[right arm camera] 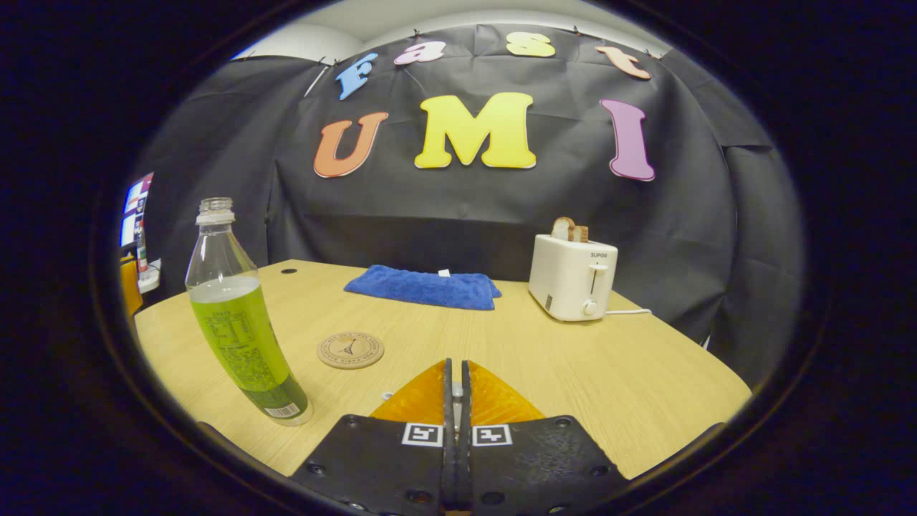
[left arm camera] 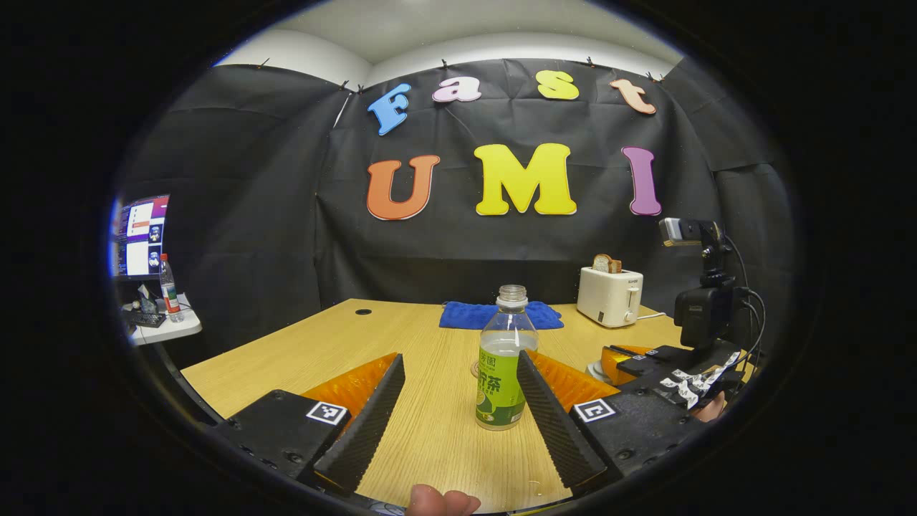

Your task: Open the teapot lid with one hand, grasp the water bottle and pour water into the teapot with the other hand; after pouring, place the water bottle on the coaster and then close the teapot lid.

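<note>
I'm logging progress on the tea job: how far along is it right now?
Early, by the look of it. Done: the water bottle stands uncapped on the table, not on the coaster. In hand: the left gripper is open around the bottle, not yet gripping; the right gripper is shut and holds nothing. Left: lifting the lid, pouring, setting the bottle on the coaster, closing the lid.
</note>
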### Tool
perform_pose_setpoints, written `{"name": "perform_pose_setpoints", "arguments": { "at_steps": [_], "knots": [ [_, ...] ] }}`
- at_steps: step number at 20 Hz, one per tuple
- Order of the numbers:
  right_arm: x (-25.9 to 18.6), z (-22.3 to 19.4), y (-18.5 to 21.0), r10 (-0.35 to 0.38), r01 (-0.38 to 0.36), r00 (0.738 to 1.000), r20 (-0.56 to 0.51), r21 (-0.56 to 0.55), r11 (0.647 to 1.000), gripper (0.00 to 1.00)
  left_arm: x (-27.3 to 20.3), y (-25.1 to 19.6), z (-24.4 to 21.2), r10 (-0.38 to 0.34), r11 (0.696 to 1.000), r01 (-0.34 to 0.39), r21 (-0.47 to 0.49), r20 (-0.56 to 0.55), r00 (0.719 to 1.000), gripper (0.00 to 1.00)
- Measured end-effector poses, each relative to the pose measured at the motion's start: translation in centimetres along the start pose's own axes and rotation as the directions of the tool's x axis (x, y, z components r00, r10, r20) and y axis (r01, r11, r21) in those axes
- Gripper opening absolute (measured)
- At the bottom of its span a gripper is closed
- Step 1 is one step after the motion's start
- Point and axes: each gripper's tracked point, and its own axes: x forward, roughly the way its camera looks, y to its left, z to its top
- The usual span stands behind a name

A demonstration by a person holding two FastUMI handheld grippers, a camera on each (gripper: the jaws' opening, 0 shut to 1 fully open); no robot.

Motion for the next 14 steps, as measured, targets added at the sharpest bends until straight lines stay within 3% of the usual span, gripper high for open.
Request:
{"name": "perform_pose_setpoints", "arguments": {
  "at_steps": [9, 14],
  "knots": [
    [-3.0, 3.4, -1.2, 0.026, -0.028, 0.996, 0.083, 0.02, 0.999, 0.0, 1.7, -2.7, -3.4, -0.092, 0.993, 0.086, -0.075, -0.083, 0.992, 0.99],
    [-4.9, 3.8, -2.1, 0.032, -0.033, 0.995, 0.098, 0.016, 0.999, 0.0, 3.3, -3.8, -5.6, -0.112, 0.993, 0.104, -0.062, -0.135, 0.984, 0.99]
  ]
}}
